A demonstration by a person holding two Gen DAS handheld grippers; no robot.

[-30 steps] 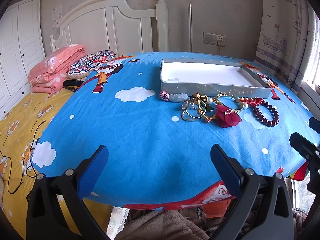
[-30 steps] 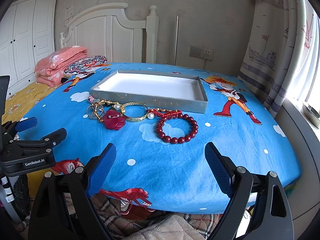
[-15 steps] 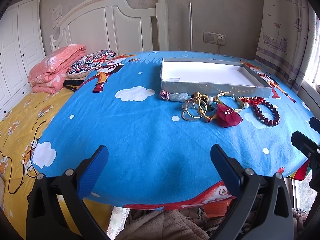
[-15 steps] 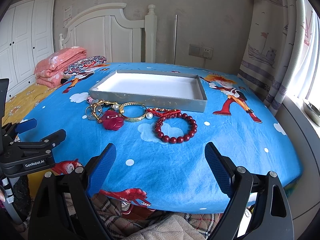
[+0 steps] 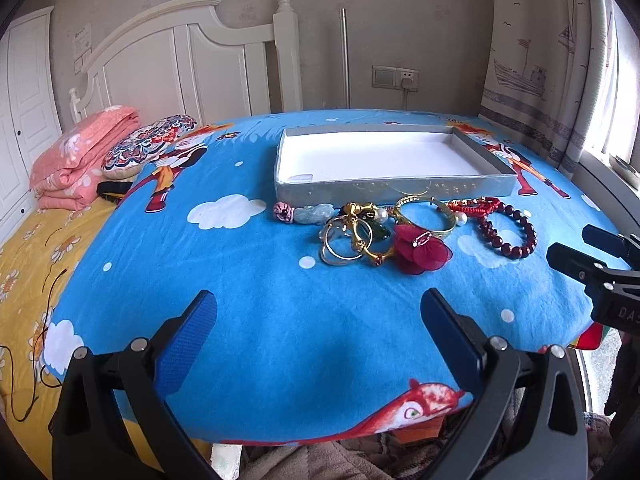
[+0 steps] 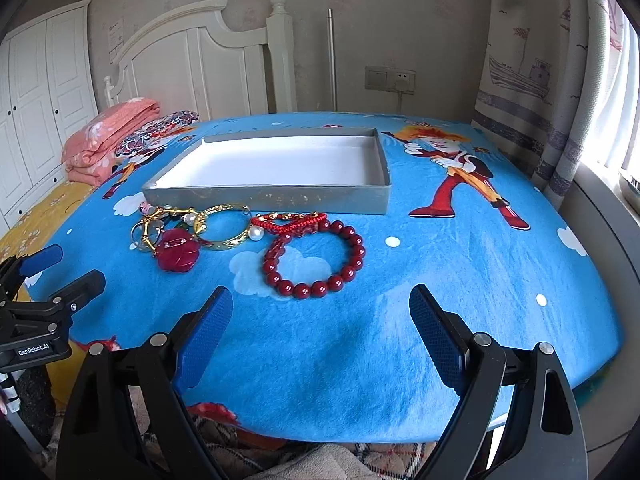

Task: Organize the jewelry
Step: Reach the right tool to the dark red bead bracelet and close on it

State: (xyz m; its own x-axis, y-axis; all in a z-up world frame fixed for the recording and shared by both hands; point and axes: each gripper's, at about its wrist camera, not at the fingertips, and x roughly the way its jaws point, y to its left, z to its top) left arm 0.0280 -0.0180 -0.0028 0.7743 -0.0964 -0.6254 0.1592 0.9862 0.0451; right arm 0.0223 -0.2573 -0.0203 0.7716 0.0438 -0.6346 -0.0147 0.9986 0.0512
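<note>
Several pieces of jewelry, among them a red bead bracelet [image 6: 314, 258], a gold bangle [image 6: 222, 226] and a red flower brooch [image 5: 420, 250], lie on the blue cartoon cloth [image 6: 440, 260] just before an empty grey tray [image 6: 276, 198]. Both cameras sit closer than a second ago; the left gripper [image 5: 318, 340] and the right gripper [image 6: 320, 334] hover spread wide, holding nothing. "GenRobot.AI" reads on the left gripper's body.

Home bedroom: white headboard [image 5: 188, 60], folded pink quilt [image 5: 80, 160], wardrobe [image 6: 44, 92], curtain [image 6: 532, 80]
</note>
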